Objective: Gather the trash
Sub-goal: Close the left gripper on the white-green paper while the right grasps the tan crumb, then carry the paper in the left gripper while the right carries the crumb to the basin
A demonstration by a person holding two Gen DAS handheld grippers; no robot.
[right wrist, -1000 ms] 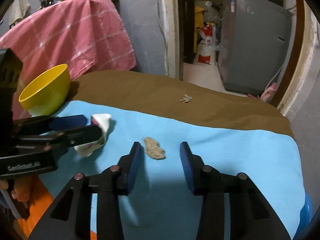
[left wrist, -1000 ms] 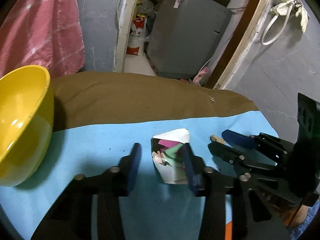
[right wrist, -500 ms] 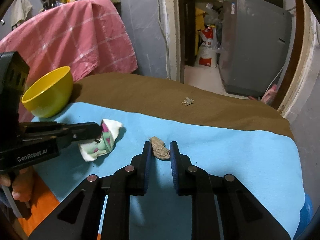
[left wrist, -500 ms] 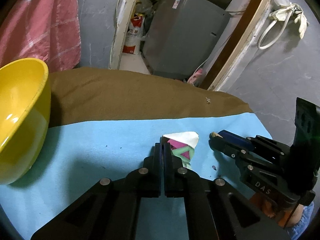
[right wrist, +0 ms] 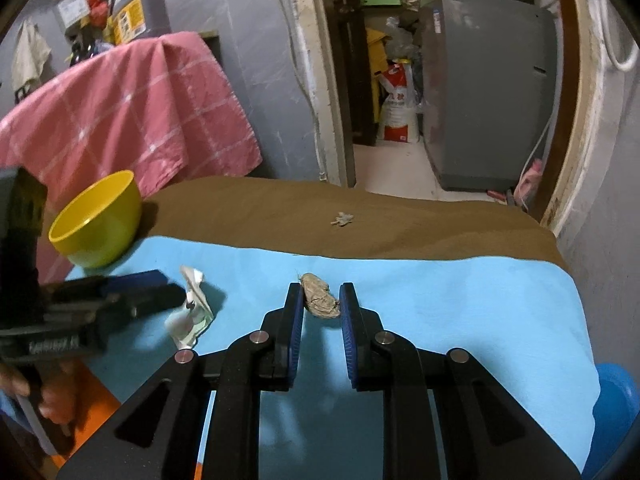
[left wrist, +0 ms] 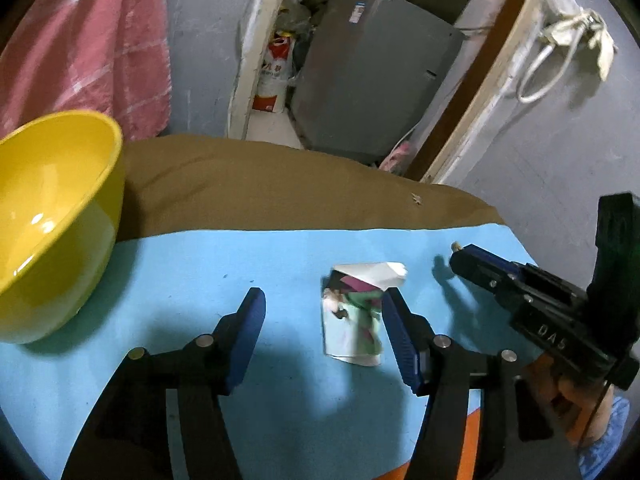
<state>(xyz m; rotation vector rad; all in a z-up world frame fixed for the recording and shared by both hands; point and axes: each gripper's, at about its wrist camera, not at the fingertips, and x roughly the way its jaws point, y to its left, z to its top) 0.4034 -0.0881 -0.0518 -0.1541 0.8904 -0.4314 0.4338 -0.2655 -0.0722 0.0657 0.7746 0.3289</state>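
While left gripper (left wrist: 324, 314) opens, its arm (right wrist: 100, 300) half-hides the wrapper (right wrist: 192, 312)

The yellow bowl (left wrist: 52, 216) is cut off at the left edge; the scrap (right wrist: 342, 219) on brown cloth (right wrist: 360, 220) is too small to identify.

Left gripper (left wrist: 323, 312) opening; printed wrapper (left wrist: 354, 312) lying on blue cloth (left wrist: 280, 256), perhaps touching right finger. Yellow bowl (left wrist: 52, 216) at nine o'clock.

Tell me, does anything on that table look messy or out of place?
Yes. A crumpled printed wrapper and a brownish wad lie loose on the blue cloth. A tiny scrap sits farther back on the brown cloth. The yellow bowl looks empty.
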